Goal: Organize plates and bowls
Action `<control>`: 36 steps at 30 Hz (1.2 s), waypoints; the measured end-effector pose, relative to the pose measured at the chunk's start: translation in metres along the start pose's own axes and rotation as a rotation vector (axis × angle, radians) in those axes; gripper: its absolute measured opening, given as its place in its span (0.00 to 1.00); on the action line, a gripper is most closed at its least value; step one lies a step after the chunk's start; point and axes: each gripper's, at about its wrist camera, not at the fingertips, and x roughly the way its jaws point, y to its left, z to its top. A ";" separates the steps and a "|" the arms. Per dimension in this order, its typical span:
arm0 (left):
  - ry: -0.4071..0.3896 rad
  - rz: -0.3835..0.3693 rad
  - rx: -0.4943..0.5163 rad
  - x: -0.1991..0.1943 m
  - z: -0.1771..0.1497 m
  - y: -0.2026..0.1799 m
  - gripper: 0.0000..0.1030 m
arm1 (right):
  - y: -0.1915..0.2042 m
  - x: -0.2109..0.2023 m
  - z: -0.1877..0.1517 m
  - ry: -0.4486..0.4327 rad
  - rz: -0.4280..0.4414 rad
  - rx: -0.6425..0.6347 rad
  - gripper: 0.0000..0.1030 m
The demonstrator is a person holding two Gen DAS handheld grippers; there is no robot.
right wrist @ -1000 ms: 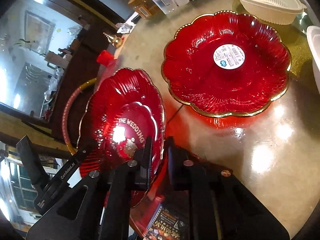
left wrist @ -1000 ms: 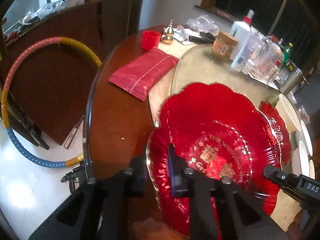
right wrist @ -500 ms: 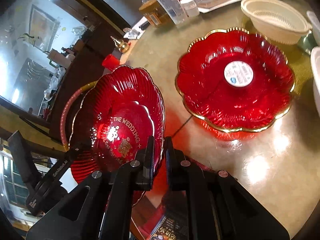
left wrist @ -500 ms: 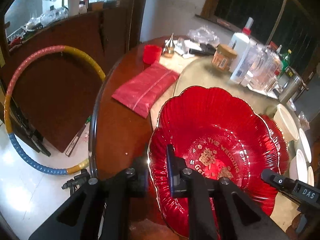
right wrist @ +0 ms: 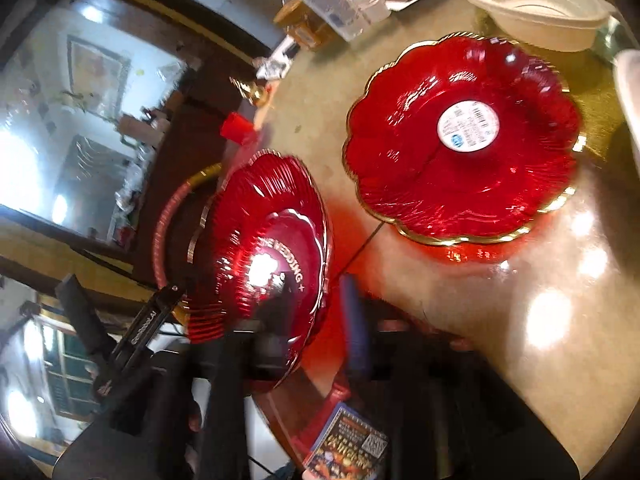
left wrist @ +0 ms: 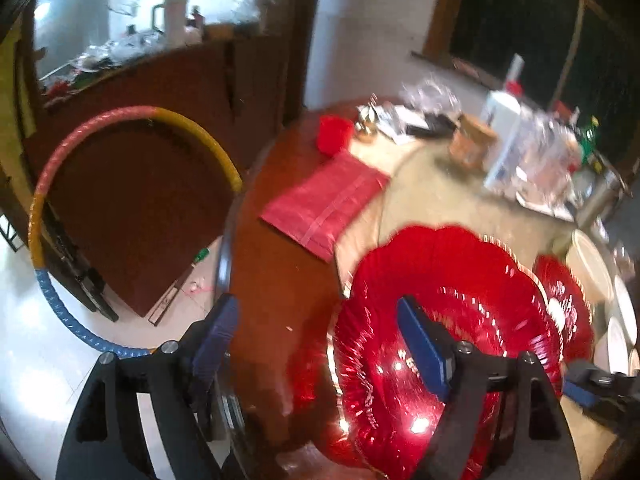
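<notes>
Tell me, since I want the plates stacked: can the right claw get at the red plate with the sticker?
Probably yes. The stickered red plate lies flat on the table ahead of the right claw, nothing between, though the wedding plate sits between its just-opened pads.

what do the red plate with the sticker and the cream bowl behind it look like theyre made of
Red plate: probably glossy clear plastic, maybe glass; sharp glints, gilt scalloped rim, red glow cast on the table. Cream bowl: likely matte disposable plastic or pulp; dull, thin stepped rim.

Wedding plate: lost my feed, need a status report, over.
Both grippers, left and right, just opened. Wedding plate released, its rim between the spread fingers. Second red plate beside it; nothing in the way.
</notes>
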 end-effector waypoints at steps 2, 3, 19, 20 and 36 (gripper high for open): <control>-0.026 -0.015 -0.025 -0.010 0.009 0.003 0.79 | -0.011 -0.018 -0.003 -0.052 0.030 0.036 0.81; -0.048 -0.034 -0.036 -0.019 0.016 0.002 0.80 | -0.016 -0.026 -0.004 -0.073 0.033 0.053 0.81; 0.129 -0.424 0.361 0.003 0.059 -0.209 0.84 | -0.103 -0.070 0.024 -0.206 0.056 0.355 0.81; 0.153 -0.438 0.380 0.011 0.060 -0.218 0.84 | -0.105 -0.070 0.027 -0.205 0.064 0.359 0.81; 0.438 -0.382 0.412 0.087 0.038 -0.246 0.63 | -0.115 -0.059 0.035 -0.193 0.021 0.359 0.54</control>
